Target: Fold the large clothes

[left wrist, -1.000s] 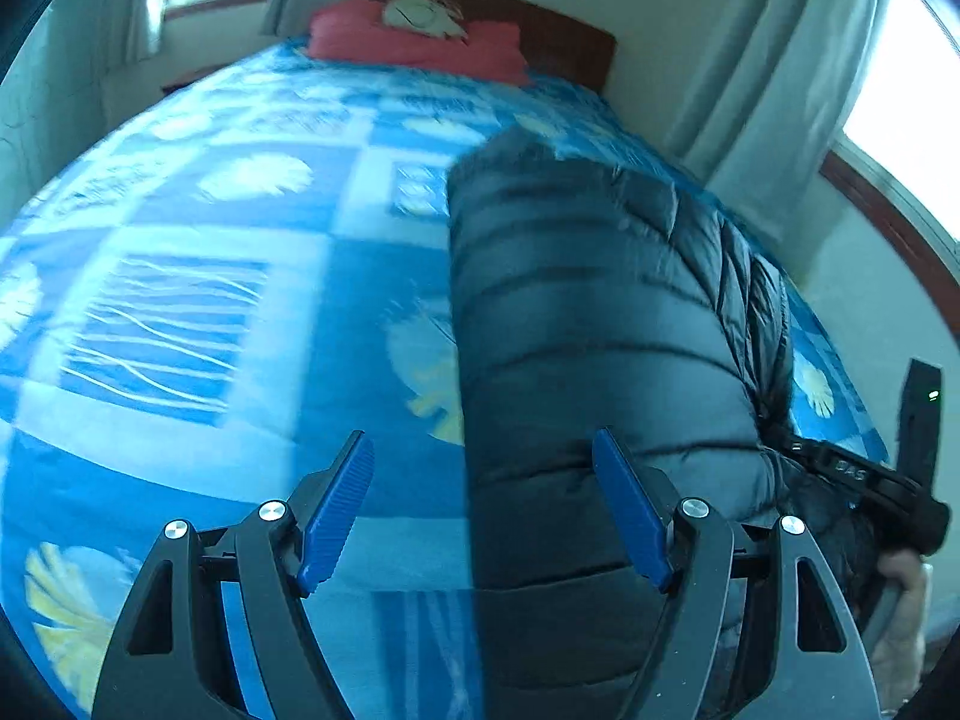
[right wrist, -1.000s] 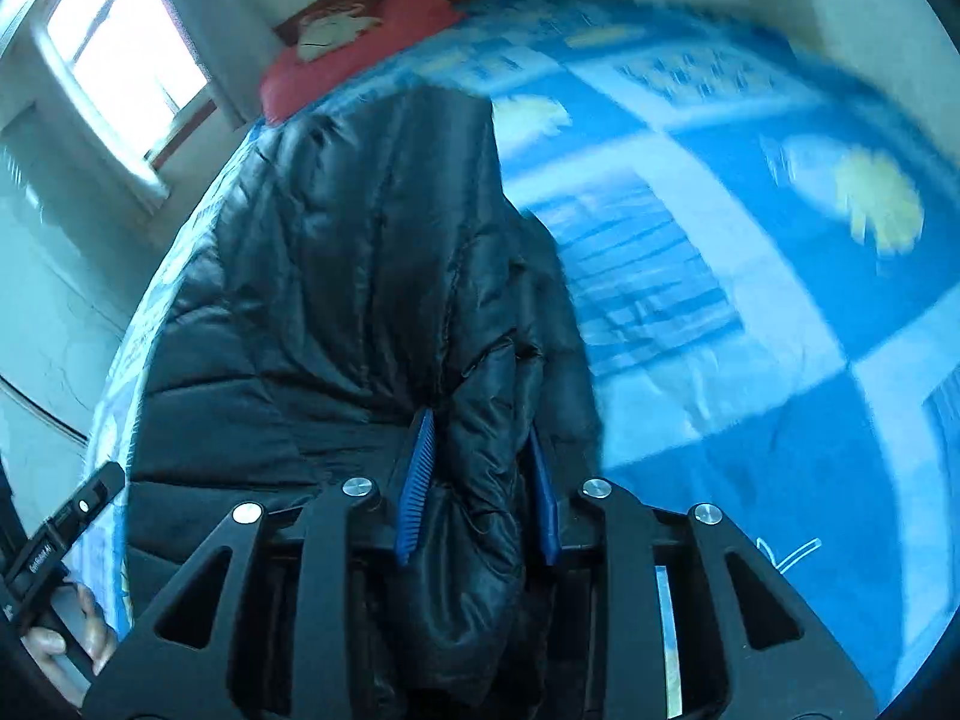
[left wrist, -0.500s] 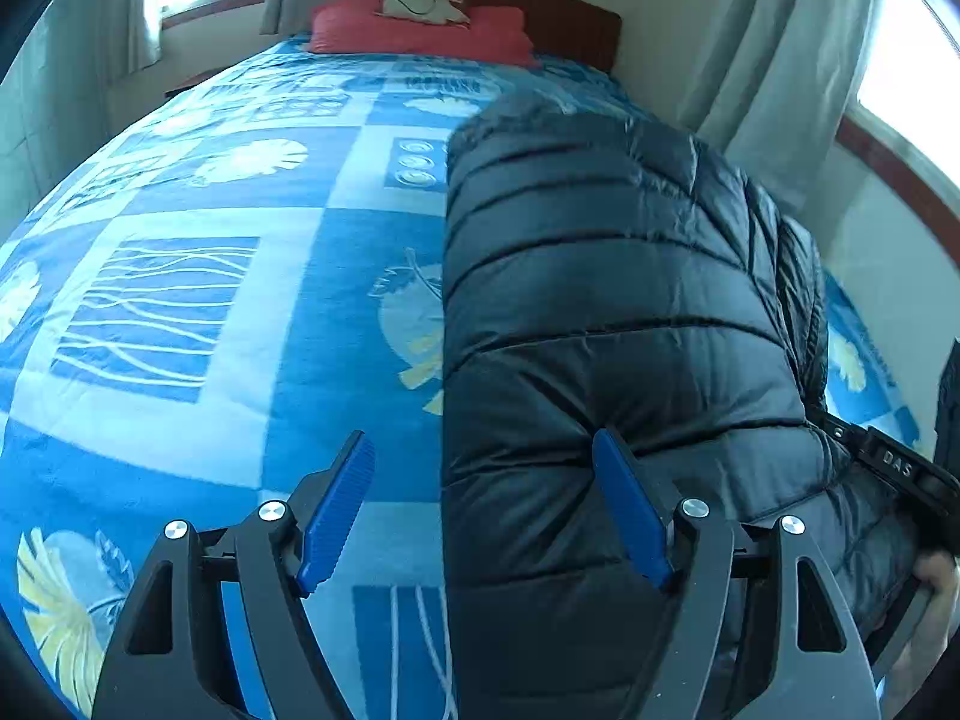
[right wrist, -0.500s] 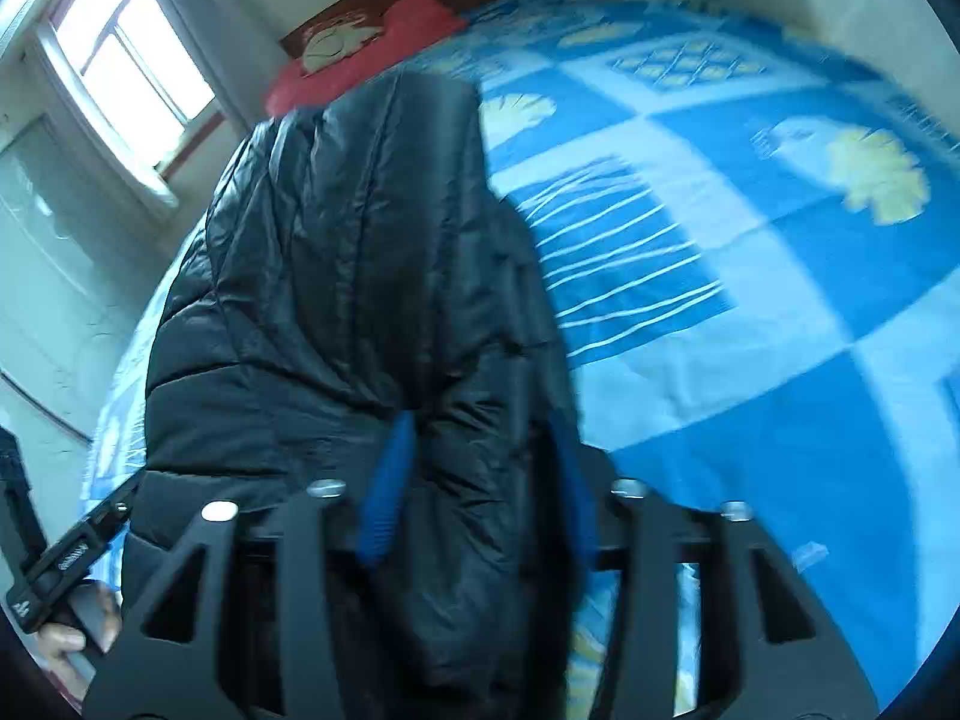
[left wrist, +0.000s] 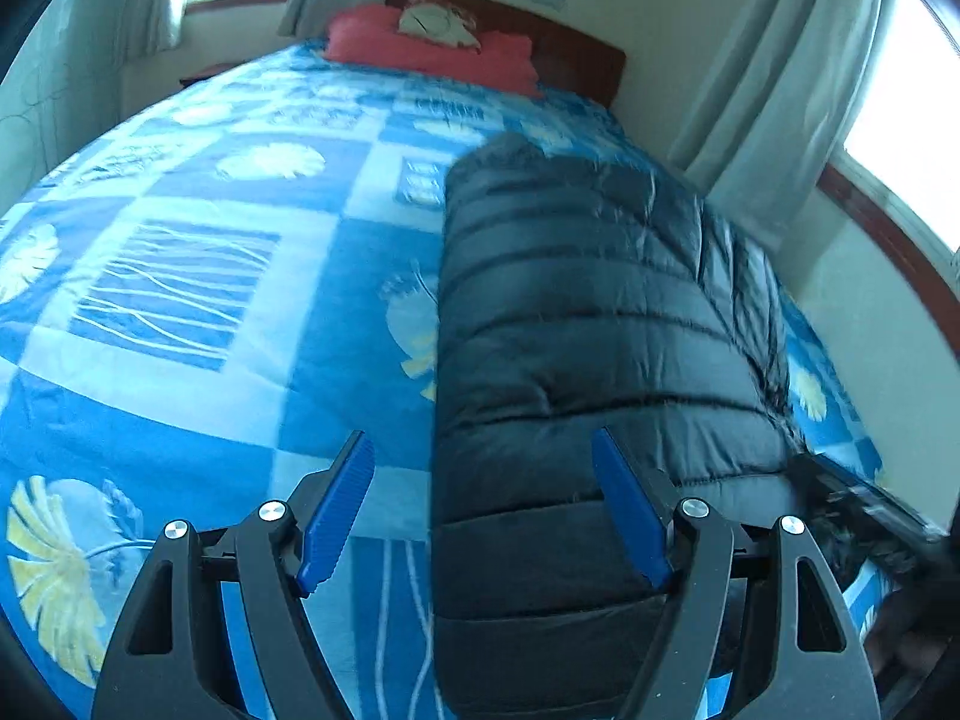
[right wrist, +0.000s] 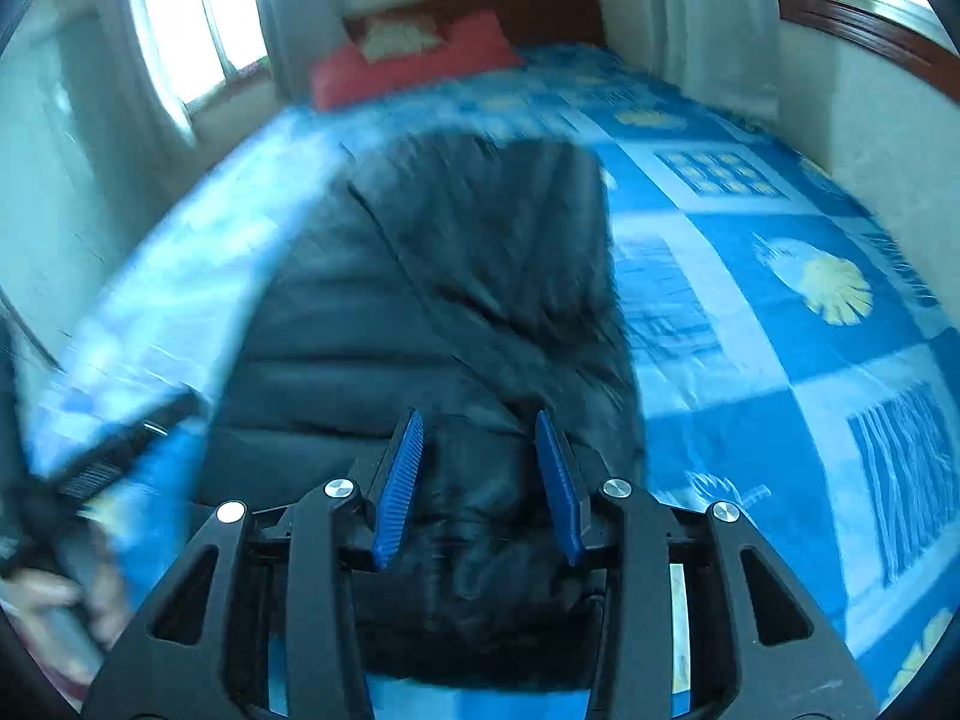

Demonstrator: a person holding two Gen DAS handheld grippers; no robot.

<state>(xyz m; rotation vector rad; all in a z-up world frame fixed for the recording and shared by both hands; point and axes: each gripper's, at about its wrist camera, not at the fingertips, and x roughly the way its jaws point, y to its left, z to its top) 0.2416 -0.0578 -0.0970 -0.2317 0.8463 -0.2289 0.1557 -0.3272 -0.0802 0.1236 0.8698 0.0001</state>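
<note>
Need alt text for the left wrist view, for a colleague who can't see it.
A black puffer jacket lies lengthwise on a blue patterned bedspread; the left gripper hovers over its near left edge, jaws open. A red pillow sits at the headboard.

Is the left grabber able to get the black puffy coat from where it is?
Probably yes. The left gripper is open, the black jacket's edge already lies between its blue pads, and nothing blocks it.
</note>
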